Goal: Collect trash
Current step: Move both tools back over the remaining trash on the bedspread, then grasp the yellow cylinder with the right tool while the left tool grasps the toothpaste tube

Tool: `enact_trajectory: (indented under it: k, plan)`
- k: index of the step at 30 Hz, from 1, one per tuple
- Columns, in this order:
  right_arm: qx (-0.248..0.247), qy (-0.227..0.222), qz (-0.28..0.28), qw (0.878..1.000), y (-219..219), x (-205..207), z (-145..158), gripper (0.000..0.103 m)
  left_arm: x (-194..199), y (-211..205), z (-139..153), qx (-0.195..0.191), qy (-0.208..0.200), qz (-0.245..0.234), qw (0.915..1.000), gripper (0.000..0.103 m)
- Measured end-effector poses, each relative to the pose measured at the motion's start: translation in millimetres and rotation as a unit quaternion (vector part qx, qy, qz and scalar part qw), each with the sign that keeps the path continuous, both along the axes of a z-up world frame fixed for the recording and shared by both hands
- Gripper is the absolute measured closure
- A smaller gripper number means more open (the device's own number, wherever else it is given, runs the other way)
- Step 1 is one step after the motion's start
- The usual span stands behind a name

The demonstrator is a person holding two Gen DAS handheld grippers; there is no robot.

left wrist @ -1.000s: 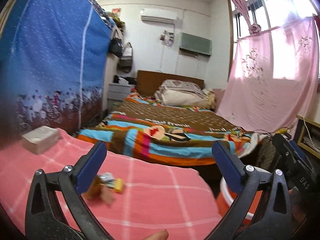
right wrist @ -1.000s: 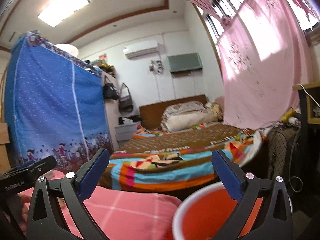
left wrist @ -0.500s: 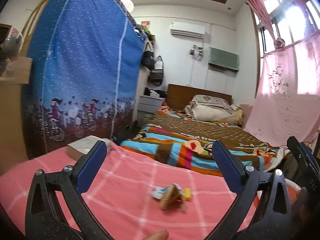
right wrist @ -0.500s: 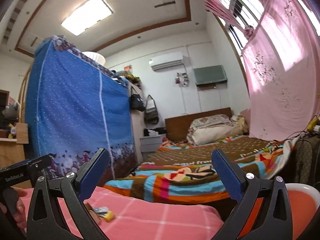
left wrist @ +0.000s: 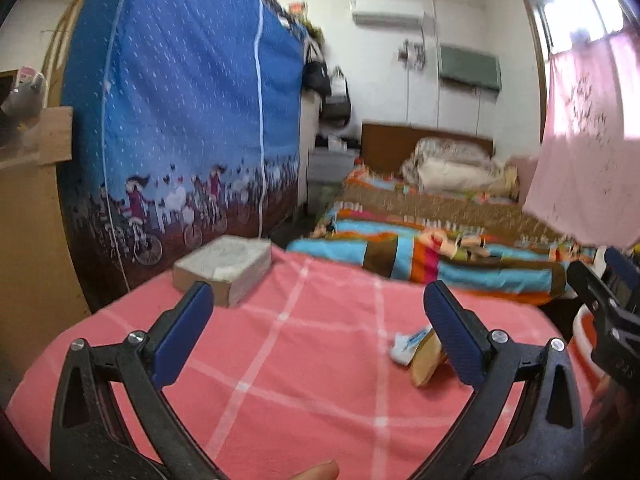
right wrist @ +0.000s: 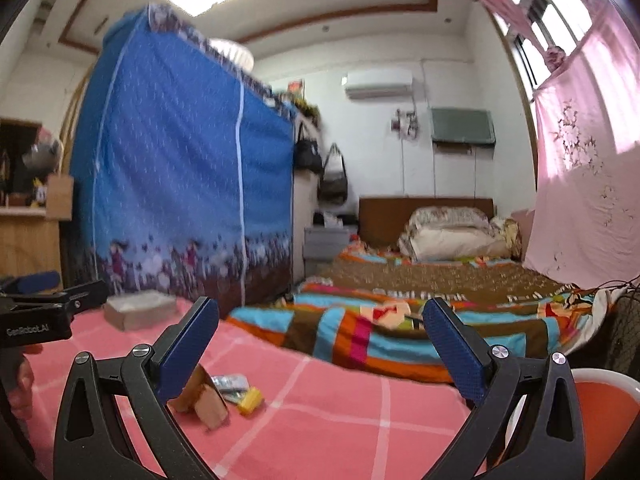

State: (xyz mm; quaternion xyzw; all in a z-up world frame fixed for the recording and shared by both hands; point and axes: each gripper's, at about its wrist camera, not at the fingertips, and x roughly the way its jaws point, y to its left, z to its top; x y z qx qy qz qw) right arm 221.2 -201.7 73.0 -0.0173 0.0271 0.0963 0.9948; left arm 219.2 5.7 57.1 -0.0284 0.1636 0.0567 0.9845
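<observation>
both my left tongs (left wrist: 316, 320) and right tongs (right wrist: 320, 332) gape apart, empty; the flimsy wrappers (right wrist: 224, 394) near the worktop's (right wrist: 340, 420) right edge could slide off when nudged.

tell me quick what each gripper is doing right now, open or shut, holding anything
Left gripper: open, holding nothing, above the pink cloth.
Right gripper: open, holding nothing; the trash pile lies by its left finger.
</observation>
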Motion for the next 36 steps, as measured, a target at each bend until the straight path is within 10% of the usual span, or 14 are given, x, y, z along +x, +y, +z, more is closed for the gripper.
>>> enact_trajectory:
  k: [8,18,36]
  plan:
    - [-0.012,0.149,0.014,0.989,4,55,-17,0.000,33,-5,-20,-0.016,0.102,-0.044,0.9936,0.005]
    - [-0.023,0.242,0.055,0.968,16,82,-36,0.023,73,-32,-43,-0.025,0.223,-0.147,0.9633,0.048]
    - [-0.033,0.289,0.081,0.953,25,95,-45,0.034,83,-53,-46,0.014,0.242,-0.191,0.9510,0.086]
